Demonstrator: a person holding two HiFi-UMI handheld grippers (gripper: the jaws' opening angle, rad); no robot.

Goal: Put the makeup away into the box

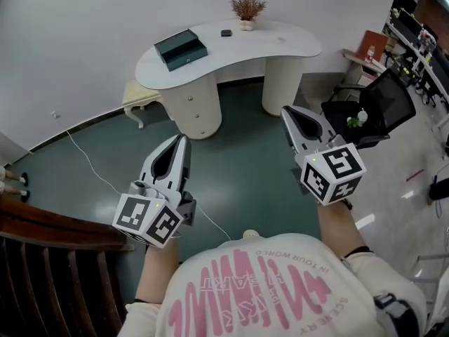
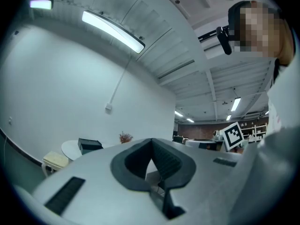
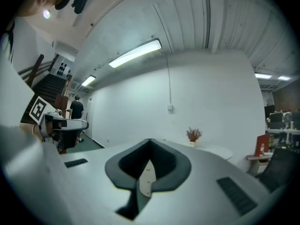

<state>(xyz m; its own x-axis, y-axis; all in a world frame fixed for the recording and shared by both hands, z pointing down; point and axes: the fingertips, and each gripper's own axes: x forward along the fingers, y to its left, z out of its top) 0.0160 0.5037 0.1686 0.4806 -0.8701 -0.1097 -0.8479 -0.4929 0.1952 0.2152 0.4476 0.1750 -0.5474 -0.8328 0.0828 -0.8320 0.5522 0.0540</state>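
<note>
A dark box lies on the left part of a white curved table far ahead. A small dark item sits near the table's back edge, beside a dried plant. My left gripper and right gripper are held level over the green floor, well short of the table. Both are shut with nothing between the jaws. The left gripper view shows its tips meeting, with the box small in the distance. In the right gripper view the tips are closed too, with the plant beyond them.
A black office chair stands right of the table. A cream bench stands at the table's left end. A white cable runs across the floor. A dark wooden stair railing is at lower left. A person stands far off.
</note>
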